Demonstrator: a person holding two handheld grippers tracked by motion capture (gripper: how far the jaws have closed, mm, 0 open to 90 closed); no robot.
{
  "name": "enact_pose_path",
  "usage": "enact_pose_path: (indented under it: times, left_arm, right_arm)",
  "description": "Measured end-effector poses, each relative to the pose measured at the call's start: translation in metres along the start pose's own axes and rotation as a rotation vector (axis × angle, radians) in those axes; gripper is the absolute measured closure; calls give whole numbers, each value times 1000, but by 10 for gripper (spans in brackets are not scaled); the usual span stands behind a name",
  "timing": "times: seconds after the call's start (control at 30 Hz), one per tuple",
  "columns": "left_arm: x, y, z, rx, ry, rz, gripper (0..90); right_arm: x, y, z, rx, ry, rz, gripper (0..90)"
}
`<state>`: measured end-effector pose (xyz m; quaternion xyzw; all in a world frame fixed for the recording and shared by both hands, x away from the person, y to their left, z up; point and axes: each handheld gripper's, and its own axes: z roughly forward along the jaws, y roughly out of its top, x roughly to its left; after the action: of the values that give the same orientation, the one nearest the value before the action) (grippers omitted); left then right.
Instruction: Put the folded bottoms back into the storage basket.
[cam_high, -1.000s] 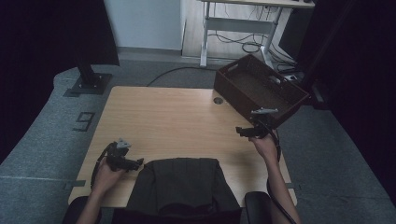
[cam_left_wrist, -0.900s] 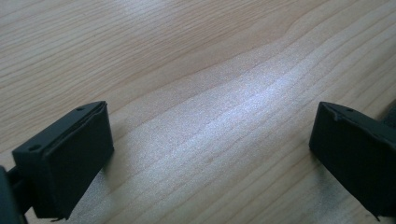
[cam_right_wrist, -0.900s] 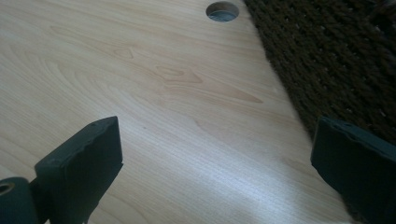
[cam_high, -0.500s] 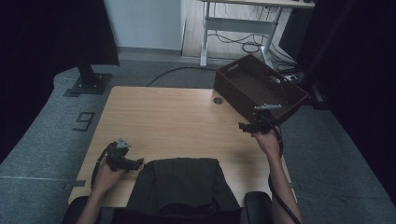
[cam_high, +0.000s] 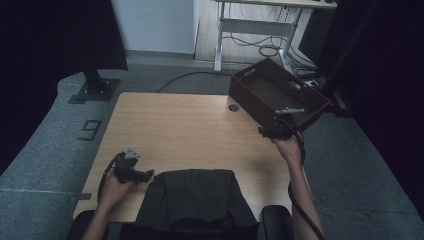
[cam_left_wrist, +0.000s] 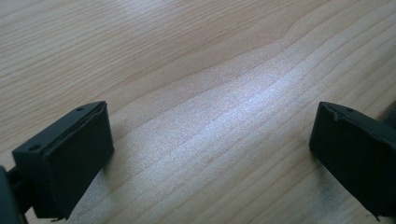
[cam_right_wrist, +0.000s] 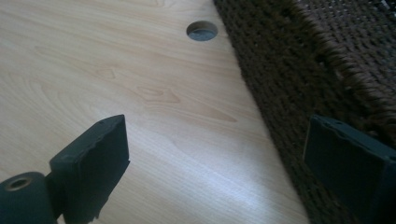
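Right hand-held gripper (cam_high: 274, 132) sits at the near wall of the basket (cam_high: 276, 95), jaws spread wide and just now narrowing a little; nothing is pinched yet. In the right gripper view 1 jaw hangs over bare wood, the other against or just in front of the woven wall (cam_right_wrist: 299, 88); contact there cannot be told. The basket stands at the far right corner of the table (cam_high: 185, 130), turned askew, part of it overhanging the edge. Step in hand, as judged: taking hold of the basket by its near wall. To do it well, 1 jaw should go inside the rim and 1 outside, set deep enough that the weave does not slip out, then close squarely. The wall is soft and ribbed, so a shallow bite would likely peel off. Pull slowly toward the table's middle, since the overhang could tip it off the edge. Left hand-held gripper (cam_high: 131, 170) rests at the near left, jaws released and wide over bare wood (cam_left_wrist: 210, 116), well apart from the basket. Surface: pale wood grain, 1 round cable hole (cam_right_wrist: 201, 31) just beside the basket. Room is dim: grey floor, a dark stand foot (cam_high: 92, 90) at far left, a white desk frame (cam_high: 260, 25) with loose cables behind.
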<state>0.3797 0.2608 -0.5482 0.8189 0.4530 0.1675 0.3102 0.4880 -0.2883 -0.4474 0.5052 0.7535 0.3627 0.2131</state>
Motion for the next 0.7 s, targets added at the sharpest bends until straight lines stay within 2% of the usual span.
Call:
enact_pose_path:
  times: [0.53, 0.7]
  left_arm:
    - [-1, 1, 0, 1, 4, -5, 0]
    - [-1, 1, 1, 0, 5, -5, 0]
  right_arm:
    - [-19, 10, -5, -17, -71, 16, 118]
    - [-26, 12, -5, -5, -94, 22, 120]
